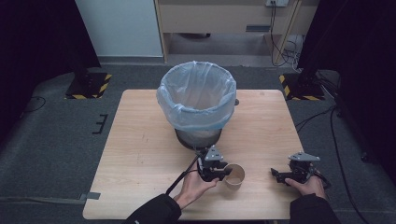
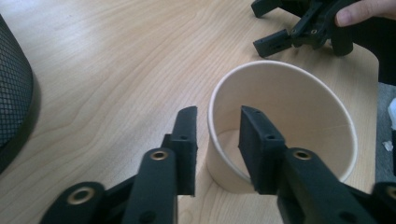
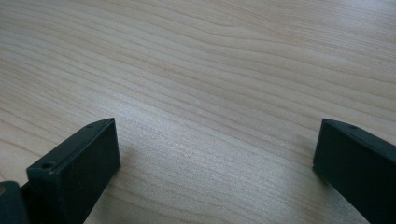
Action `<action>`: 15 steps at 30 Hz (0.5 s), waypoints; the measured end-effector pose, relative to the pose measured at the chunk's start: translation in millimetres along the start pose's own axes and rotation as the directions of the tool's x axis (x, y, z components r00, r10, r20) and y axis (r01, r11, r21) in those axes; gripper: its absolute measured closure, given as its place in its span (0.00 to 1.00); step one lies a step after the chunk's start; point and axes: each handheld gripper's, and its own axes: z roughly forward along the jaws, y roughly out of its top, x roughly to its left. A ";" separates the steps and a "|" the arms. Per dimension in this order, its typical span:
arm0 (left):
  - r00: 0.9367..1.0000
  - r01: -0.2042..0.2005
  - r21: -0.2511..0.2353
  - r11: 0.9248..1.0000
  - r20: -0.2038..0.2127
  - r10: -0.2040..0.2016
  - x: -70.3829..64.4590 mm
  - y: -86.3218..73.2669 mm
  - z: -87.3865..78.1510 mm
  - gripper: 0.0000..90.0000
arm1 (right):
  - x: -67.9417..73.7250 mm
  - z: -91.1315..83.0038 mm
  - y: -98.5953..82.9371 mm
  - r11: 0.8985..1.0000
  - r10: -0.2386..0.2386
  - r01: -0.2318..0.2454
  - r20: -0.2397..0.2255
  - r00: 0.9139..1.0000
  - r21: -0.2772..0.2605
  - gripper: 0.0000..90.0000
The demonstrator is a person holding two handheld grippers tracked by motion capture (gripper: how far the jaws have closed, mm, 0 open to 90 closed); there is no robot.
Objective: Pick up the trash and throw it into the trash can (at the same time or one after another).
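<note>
A tan paper cup (image 1: pixel 234 176) stands upright and empty on the wooden table (image 1: pixel 140 140), near the front edge. My left gripper (image 1: pixel 225 173) is at its left side, held by a hand. In the left gripper view the cup (image 2: pixel 299 107) has its near wall between the jaws of the left gripper (image 2: pixel 218 126): one jaw is inside, one outside, and gaps remain on both sides of the wall. My right gripper (image 1: pixel 275 175) rests low at the front right with its jaws wide apart over bare wood (image 3: pixel 217 149). It also appears in the left gripper view (image 2: pixel 259 25).
A black mesh bin with a pale blue plastic liner (image 1: pixel 196 98) stands at the table's middle back, just beyond the cup; its mesh wall (image 2: pixel 11 93) is at the left. Grey carpet surrounds the table, with cables on the right.
</note>
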 end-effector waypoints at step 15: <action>1.000 0.007 0.010 1.000 0.025 -0.007 0.1 0.7 -5.4 0.93 | 0.0 0.0 0.0 1.000 0.000 0.000 0.000 1.000 0.000 0.01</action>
